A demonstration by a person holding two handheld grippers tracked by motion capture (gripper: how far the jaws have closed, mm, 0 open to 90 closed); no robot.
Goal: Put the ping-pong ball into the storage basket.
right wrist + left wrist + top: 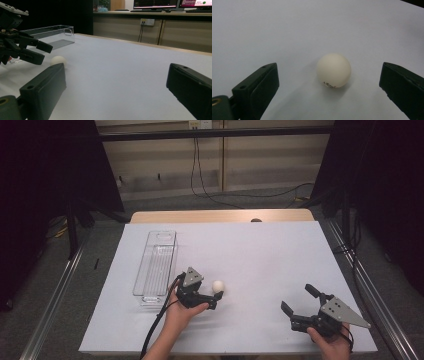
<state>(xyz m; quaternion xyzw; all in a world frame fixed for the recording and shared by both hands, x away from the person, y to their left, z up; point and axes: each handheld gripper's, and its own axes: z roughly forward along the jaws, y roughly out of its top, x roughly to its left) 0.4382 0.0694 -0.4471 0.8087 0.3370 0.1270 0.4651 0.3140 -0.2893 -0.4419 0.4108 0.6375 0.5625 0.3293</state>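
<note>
Jaws of the left gripper (329, 82) stand wide apart on either side of the white ping-pong ball (333, 70), low over the white table cover (260, 250), apparently lined up to close on it. The ball rests just right of the clear plastic bin (156, 265). Well to the right, the right gripper (299, 301) waits spread and empty.

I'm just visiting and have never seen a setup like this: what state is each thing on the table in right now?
Left gripper: open, jaws either side of the ball, not touching it.
Right gripper: open, holding nothing, apart from the ball.
White ball: resting on the white table cover, free, not gripped.
Clear plastic bin: upright, open-topped, looks empty.
White table cover: lying flat.
</note>
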